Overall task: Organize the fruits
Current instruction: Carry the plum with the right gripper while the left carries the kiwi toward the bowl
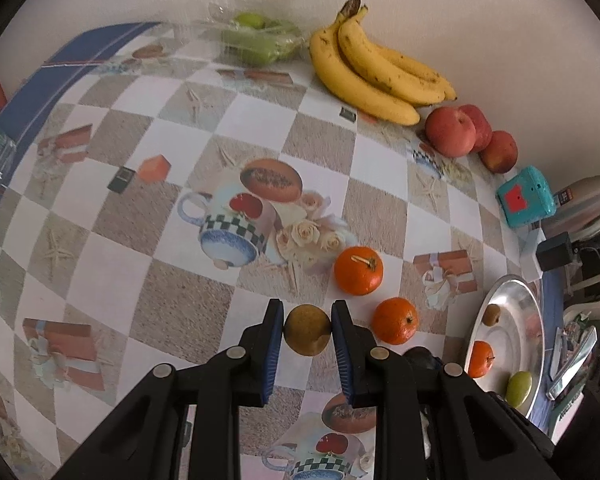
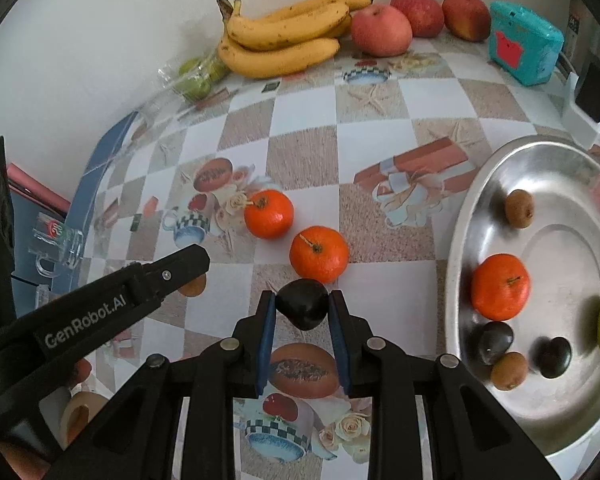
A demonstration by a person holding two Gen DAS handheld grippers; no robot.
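So both grippers are loaded: the left gripper (image 1: 307, 330) has its jaws pinched tight on a small brownish kiwi (image 1: 307, 335); the right gripper (image 2: 302, 310) is clamped just as snug on a dark plum (image 2: 302, 305), both held above the checkered tablecloth (image 2: 380, 120). Two loose tangerines (image 2: 319, 254) sit just beyond the plum; the metal plate (image 2: 464, 240) off to the right already holds a tangerine, kiwis, plums and a green fruit; bananas (image 2: 284, 40) and apples (image 2: 381, 30) line the back wall.
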